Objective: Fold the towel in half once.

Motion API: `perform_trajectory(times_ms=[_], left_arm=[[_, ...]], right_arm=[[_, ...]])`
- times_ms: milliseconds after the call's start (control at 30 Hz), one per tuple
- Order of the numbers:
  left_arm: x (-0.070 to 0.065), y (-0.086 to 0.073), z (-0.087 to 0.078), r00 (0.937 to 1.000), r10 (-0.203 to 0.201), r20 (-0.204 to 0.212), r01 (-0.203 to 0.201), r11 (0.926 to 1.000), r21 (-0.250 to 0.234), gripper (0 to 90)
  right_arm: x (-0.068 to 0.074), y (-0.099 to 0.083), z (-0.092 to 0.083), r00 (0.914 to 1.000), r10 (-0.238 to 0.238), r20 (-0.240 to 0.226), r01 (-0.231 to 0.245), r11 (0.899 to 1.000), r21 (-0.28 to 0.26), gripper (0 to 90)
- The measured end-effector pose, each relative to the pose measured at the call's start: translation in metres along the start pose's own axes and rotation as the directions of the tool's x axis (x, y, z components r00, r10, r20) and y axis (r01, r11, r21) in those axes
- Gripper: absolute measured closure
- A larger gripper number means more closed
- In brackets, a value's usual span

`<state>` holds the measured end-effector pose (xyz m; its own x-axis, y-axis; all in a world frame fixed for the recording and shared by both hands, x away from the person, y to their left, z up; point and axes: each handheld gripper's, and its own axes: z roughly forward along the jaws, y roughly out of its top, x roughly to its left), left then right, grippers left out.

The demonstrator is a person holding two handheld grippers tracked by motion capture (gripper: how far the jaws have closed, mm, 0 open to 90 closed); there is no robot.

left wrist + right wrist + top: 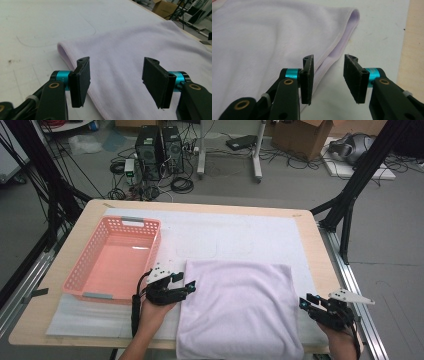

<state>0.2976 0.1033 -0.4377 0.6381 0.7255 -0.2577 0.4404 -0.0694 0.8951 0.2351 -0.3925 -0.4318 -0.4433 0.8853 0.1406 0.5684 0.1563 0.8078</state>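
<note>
Towel [239, 307] work is what's under way here: a pale lilac towel, folded flat, lies on the white mat [225, 232] covering the counter [310, 240], near the person's edge and a little right of centre. Its long axis runs near to far, and its near end reaches right to the counter's near edge.

From where I stand, the left tongs [190, 285] sit just beside the towel's left edge, close to its far left corner, pointing right toward the cloth. The jaws stand apart with nothing pinched; in the left gripper view the towel's folded hem [65, 53] lies ahead of and beneath the open gap of the left tongs [115, 80], not pressed by either pad.

The right tongs [304, 302] rest just off the towel's right edge, about midway along it, pointing left. They too are parted and empty; in the right gripper view the doubled edge [342, 37] runs away from between the jaws of the right tongs [328, 77], with the corner farther off.

So the towel lies between the two hands, each about equally near its own side edge. I'd judge that any next grab turns on this: each hand needs only a short move inward to reach a layered edge.

A pink basket [87, 262] stands empty at the left, just beside the left hand [152, 312].
</note>
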Motion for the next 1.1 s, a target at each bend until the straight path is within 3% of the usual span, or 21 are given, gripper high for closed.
perform_trajectory(times_ms=[33, 233, 433, 500, 567, 667, 767, 867, 900, 933, 1000, 1033, 1067, 1100], left_arm=[[0.002, 0.002, 0.002, 1.0000, -0.006, -0.002, 0.006, 0.9999, -0.016, 40.3], [0.014, 0.012, 0.020, 0.9995, -0.030, 0.010, 0.030, 0.9995, 0.004, 36.5], [0.030, 0.021, 0.040, 0.9981, -0.036, -0.051, 0.039, 0.9976, 0.057, 36.4], [0.033, 0.024, 0.047, 0.9935, -0.022, -0.112, 0.031, 0.9963, 0.080, 35.3], [0.038, 0.026, 0.054, 0.9868, -0.022, -0.160, 0.039, 0.9938, 0.105, 34.0], [0.043, 0.027, 0.063, 0.9827, -0.030, -0.183, 0.055, 0.9895, 0.133, 34.4], [0.044, 0.025, 0.073, 0.9844, -0.027, -0.174, 0.061, 0.9788, 0.195, 36.9], [0.041, 0.026, 0.075, 0.9849, 0.023, -0.172, 0.015, 0.9762, 0.216, 40.4], [0.039, 0.026, 0.075, 0.9828, 0.053, -0.177, -0.013, 0.9746, 0.224, 43.8], [0.039, 0.026, 0.074, 0.9811, 0.080, -0.176, -0.038, 0.9720, 0.232, 53.5], [0.038, 0.026, 0.075, 0.9890, 0.084, -0.122, -0.053, 0.9695, 0.239, 77.6], [0.036, 0.026, 0.076, 0.9877, 0.086, -0.131, -0.052, 0.9688, 0.242, 82.3], [0.036, 0.028, 0.076, 0.9874, 0.086, -0.133, -0.050, 0.9660, 0.253, 83.5], [0.036, 0.031, 0.077, 0.9869, 0.071, -0.144, -0.033, 0.9679, 0.249, 84.1]], right_arm=[[-0.003, 0.003, 0.003, 0.9999, 0.005, -0.010, -0.005, 1.000, -0.001, 60.6], [-0.014, 0.018, 0.023, 0.9996, 0.000, -0.027, 0.000, 1.000, 0.013, 61.9], [-0.025, 0.036, 0.044, 0.9997, -0.018, -0.017, 0.018, 1.000, 0.022, 63.9], [-0.029, 0.042, 0.054, 0.9998, -0.019, -0.010, 0.020, 0.999, 0.034, 60.4], [-0.033, 0.049, 0.065, 0.9998, -0.020, -0.008, 0.020, 0.999, 0.048, 51.3], [-0.035, 0.060, 0.082, 0.9996, -0.027, -0.004, 0.027, 0.996, 0.080, 41.3], [-0.039, 0.068, 0.097, 0.9995, -0.027, 0.015, 0.025, 0.990, 0.136, 41.2], [-0.037, 0.069, 0.106, 0.9973, -0.069, 0.025, 0.063, 0.980, 0.188, 45.7], [-0.036, 0.069, 0.106, 0.9960, -0.085, 0.030, 0.077, 0.978, 0.193, 47.4], [-0.036, 0.069, 0.105, 0.9957, -0.088, 0.029, 0.081, 0.978, 0.192, 51.5], [-0.037, 0.069, 0.104, 0.9962, -0.087, 0.001, 0.085, 0.978, 0.192, 70.2], [-0.037, 0.070, 0.104, 0.9959, -0.083, -0.038, 0.088, 0.977, 0.192, 83.7], [-0.034, 0.070, 0.105, 0.9937, -0.100, -0.051, 0.108, 0.974, 0.198, 85.0], [-0.033, 0.071, 0.105, 0.9917, -0.120, -0.048, 0.127, 0.972, 0.199, 85.7]])
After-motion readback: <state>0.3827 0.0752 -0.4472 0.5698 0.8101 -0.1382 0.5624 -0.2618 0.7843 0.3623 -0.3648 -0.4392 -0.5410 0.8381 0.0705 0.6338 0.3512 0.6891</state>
